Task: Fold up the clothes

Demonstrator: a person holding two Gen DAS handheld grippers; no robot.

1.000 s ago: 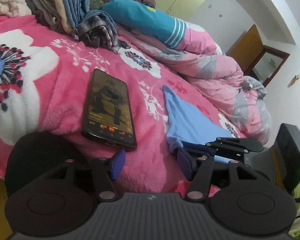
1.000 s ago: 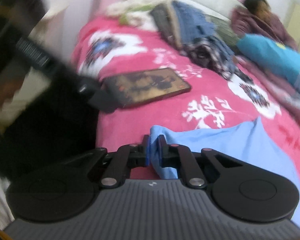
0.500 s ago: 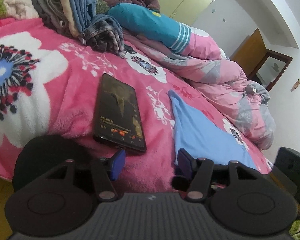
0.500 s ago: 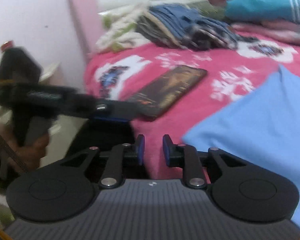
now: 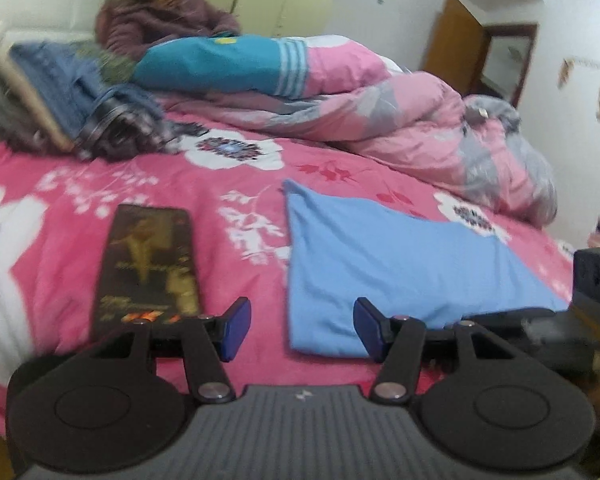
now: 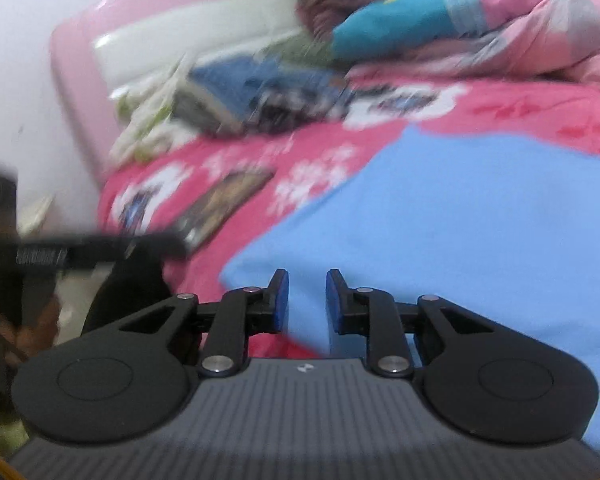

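Phone point(image 5: 148, 264) sharp in left view, headboard point(image 6: 80, 76) only right.

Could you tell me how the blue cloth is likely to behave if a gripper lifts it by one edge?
The blue cloth lies flat and thin on the bedspread, so it is probably floppy and light: it should drape rather than hold shape. The fleecy bedspread may drag on it slightly.

Left gripper point(image 5: 302, 326) gapes over blue cloth point(image 5: 400, 264); phone point(image 5: 148, 264) beside.

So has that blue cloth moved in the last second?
Yes. The blue cloth was bunched in the right tool; now it lies spread flat beside the phone.
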